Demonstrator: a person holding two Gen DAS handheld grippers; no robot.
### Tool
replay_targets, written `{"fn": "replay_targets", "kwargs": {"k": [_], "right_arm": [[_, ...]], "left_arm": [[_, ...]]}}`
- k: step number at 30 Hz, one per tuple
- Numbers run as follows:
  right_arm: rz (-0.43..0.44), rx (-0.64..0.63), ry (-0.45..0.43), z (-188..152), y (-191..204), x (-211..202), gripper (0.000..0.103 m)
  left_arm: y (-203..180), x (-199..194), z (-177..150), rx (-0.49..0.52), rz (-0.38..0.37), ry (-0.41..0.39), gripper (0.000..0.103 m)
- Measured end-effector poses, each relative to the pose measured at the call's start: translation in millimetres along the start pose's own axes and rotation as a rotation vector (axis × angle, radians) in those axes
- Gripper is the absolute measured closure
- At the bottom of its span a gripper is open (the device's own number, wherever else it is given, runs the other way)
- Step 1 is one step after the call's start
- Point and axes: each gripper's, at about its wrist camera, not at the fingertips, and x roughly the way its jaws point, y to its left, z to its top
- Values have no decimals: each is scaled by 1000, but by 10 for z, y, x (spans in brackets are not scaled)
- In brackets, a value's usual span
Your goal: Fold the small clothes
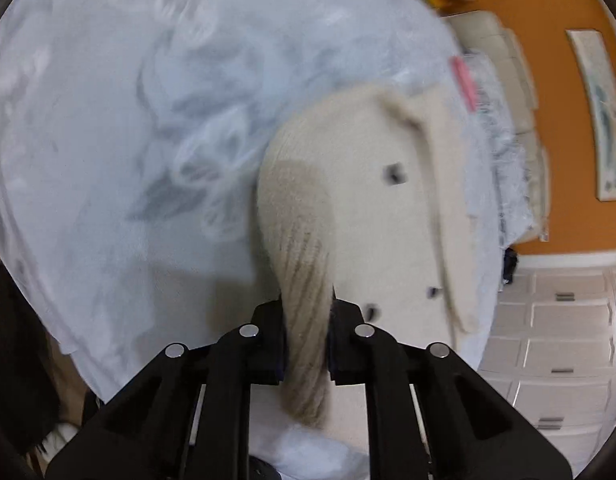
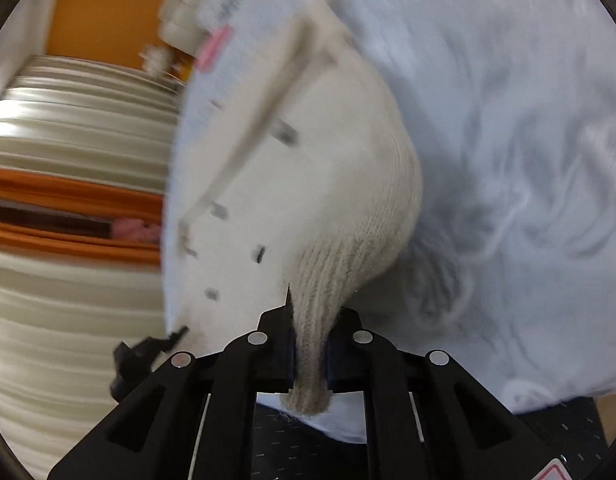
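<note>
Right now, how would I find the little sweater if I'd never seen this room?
Look for the big pale blue blanket with swirly grey patterns. On it lies the cream knit cardigan, its ribbed edge pinched in the left gripper and the right gripper. Nothing else there is cream and knitted with small dark buttons.

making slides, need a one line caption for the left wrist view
Left gripper shut on the ribbed edge of a cream knit garment lying on a pale blue blanket.
</note>
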Motion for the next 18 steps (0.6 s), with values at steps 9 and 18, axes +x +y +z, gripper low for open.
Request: {"fn": "replay_targets", "kwargs": {"k": [9, 18], "right_arm": [[-23, -148, -93, -214, 183, -1134, 94], [-86, -93, -8, -1178, -375, -1831, 94]], "left_arm": [[-123, -915, -661, 89, -117, 45, 91], [453, -1609, -1567, 122, -54, 145, 91]]}}
